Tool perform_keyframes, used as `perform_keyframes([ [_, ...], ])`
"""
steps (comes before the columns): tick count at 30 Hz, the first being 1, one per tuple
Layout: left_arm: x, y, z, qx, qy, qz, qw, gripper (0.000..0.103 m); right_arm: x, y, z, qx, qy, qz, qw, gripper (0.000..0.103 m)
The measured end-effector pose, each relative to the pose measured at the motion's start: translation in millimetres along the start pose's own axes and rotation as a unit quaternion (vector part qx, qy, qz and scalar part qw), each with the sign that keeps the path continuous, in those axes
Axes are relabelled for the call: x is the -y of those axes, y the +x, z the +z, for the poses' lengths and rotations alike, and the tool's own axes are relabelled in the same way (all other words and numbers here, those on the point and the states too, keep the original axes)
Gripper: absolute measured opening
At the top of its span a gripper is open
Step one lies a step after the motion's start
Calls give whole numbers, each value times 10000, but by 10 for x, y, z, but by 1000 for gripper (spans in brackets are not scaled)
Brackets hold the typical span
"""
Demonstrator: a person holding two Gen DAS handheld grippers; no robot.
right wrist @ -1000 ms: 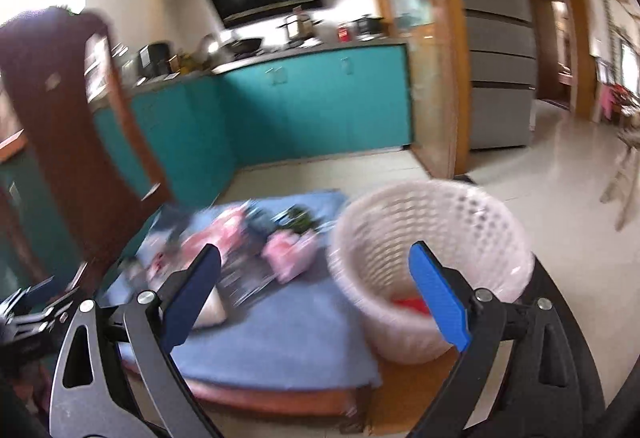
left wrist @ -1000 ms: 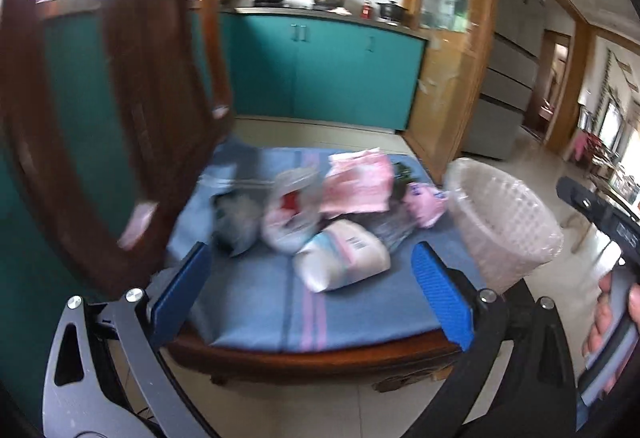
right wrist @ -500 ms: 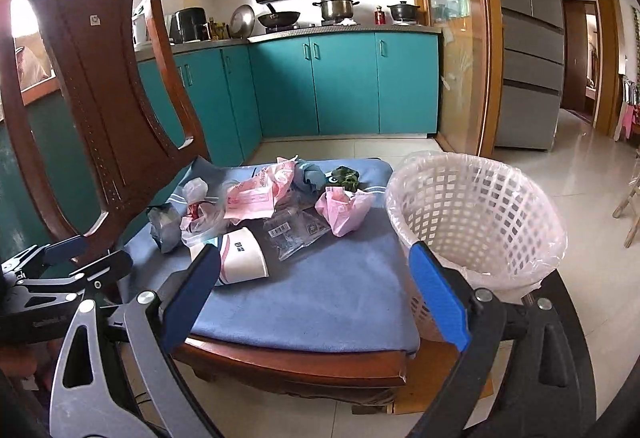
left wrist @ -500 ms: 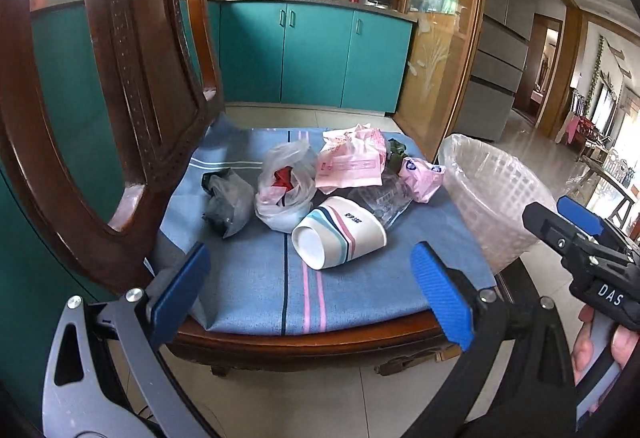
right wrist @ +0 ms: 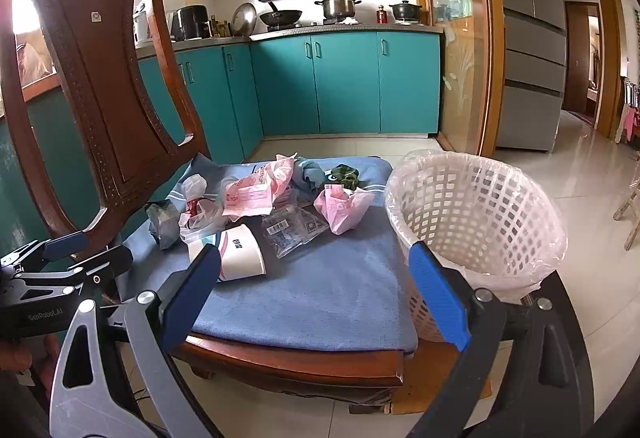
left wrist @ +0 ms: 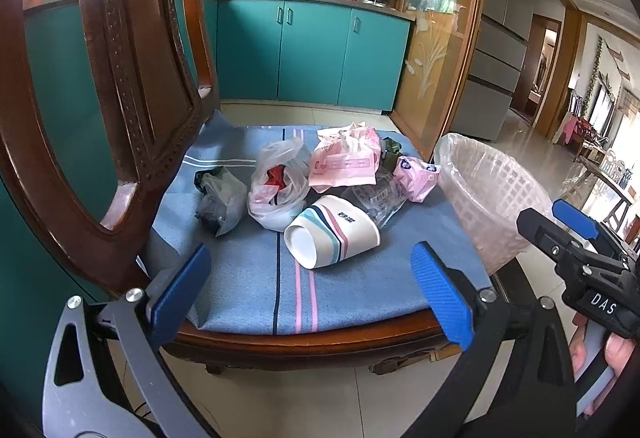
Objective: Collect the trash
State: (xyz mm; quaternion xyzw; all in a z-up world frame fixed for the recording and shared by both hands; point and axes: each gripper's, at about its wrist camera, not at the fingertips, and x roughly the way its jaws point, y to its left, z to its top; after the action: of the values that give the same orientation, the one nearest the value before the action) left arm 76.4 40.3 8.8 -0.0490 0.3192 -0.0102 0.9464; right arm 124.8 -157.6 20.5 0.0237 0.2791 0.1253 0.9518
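Observation:
Trash lies on a blue cushion (left wrist: 256, 278) on a wooden chair: a tipped paper cup (left wrist: 332, 232), a white plastic bag with red inside (left wrist: 276, 190), a grey wrapper (left wrist: 220, 200), a pink packet (left wrist: 346, 162), a clear wrapper (left wrist: 378, 198), a small pink wrapper (left wrist: 416, 174) and a green scrap (right wrist: 344, 174). A white lined basket (right wrist: 476, 214) stands at the seat's right edge. My left gripper (left wrist: 310, 288) is open and empty, short of the cup. My right gripper (right wrist: 314, 290) is open and empty before the seat; the cup (right wrist: 240, 252) is by its left finger.
The chair's carved backrest (left wrist: 132, 78) rises at the left. Teal kitchen cabinets (right wrist: 344, 82) stand behind, a fridge (right wrist: 532, 38) at the right. Tiled floor (right wrist: 592, 174) lies around the chair. Each gripper shows in the other's view, the right one (left wrist: 576, 250) beside the basket.
Both grippers have steadied and come slightly closer to the seat; the views have sharpened from blur. Both stay open. The trash has not moved.

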Motion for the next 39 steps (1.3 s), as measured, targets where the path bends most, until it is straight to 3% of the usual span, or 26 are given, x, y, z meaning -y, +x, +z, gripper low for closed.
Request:
perform_keyframes([
  [28,16,124,-50,-134,45,30,9999,99,-22,2,5,-1,-36,16,10000,93],
  [39,64,407,-148,-473,-103,26,9988,99,-24,21,11,-23,-46,42,10000,93],
])
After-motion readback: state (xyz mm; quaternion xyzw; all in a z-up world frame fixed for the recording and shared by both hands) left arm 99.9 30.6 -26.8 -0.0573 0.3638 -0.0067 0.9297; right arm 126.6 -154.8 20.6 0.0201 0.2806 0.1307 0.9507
